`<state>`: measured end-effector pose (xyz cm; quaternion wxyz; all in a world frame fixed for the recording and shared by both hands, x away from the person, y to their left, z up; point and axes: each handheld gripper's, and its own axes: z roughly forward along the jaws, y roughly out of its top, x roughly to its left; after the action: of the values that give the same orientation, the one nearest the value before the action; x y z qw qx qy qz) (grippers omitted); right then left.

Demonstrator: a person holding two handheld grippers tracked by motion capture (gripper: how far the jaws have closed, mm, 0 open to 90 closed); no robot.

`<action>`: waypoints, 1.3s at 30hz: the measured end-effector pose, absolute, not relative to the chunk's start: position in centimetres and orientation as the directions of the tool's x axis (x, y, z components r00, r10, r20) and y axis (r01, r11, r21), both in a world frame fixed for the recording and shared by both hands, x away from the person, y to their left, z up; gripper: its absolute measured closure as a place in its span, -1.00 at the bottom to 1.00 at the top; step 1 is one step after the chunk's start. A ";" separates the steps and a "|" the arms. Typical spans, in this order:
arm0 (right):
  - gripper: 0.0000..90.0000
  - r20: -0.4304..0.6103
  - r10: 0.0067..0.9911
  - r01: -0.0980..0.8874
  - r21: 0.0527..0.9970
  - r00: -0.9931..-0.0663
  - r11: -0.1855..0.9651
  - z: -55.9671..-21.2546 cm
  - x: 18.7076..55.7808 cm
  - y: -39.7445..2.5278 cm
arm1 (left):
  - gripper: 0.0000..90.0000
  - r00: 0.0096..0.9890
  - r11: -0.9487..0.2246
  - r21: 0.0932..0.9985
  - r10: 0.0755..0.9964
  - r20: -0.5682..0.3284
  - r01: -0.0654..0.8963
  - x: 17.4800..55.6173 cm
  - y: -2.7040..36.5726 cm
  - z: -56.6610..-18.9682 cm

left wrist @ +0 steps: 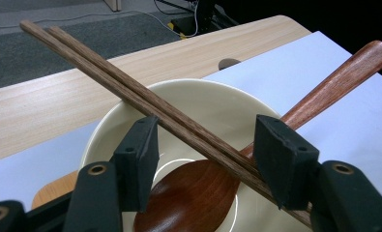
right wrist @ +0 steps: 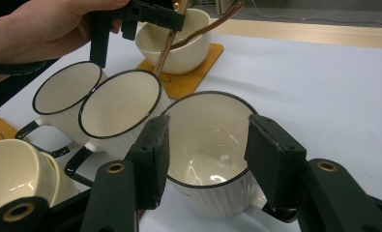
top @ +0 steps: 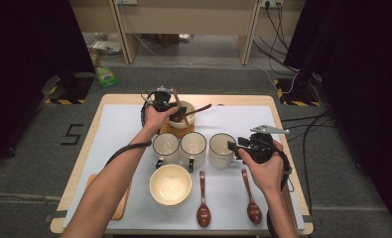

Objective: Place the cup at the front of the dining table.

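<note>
Cream bowl (left wrist: 130,116); dark brown chopsticks (left wrist: 130,89); cream mugs (right wrist: 208,145), seemingly black-rimmed.

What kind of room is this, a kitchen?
Probably not: it looks like a recording studio or lab. Black curtains flank the table, cables trail over grey carpet, and crockery is laid out neatly on a white mat.

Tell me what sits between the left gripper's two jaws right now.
In the left gripper view, a pair of wooden chopsticks runs between the open jaws of the left gripper, above a bowl holding a wooden spoon.
</note>
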<state>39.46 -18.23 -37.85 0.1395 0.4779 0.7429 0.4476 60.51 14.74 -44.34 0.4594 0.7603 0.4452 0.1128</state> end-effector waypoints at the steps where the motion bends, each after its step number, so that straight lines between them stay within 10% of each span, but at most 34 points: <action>1: 0.13 0.220 0.835 0.584 0.799 -0.505 0.144 -37.8 39.5 -18.2 | -0.04 0.578 -0.182 0.799 0.780 -0.237 0.573 60.5 14.7 -44.3; 20: 0.13 0.224 0.834 0.589 0.796 -0.504 0.143 -38.0 39.5 -18.2 | -0.24 0.565 -0.187 0.790 0.793 -0.229 0.583 60.7 14.6 -44.3; 39: 0.13 0.225 0.832 0.592 0.793 -0.507 0.146 -38.1 39.5 -18.1 | 0.09 0.584 -0.215 0.792 0.785 -0.208 0.571 60.6 14.6 -44.0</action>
<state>39.50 -18.07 -38.06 0.1350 0.4779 0.7450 0.4454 60.64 14.59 -43.96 0.4458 0.7702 0.4402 0.1197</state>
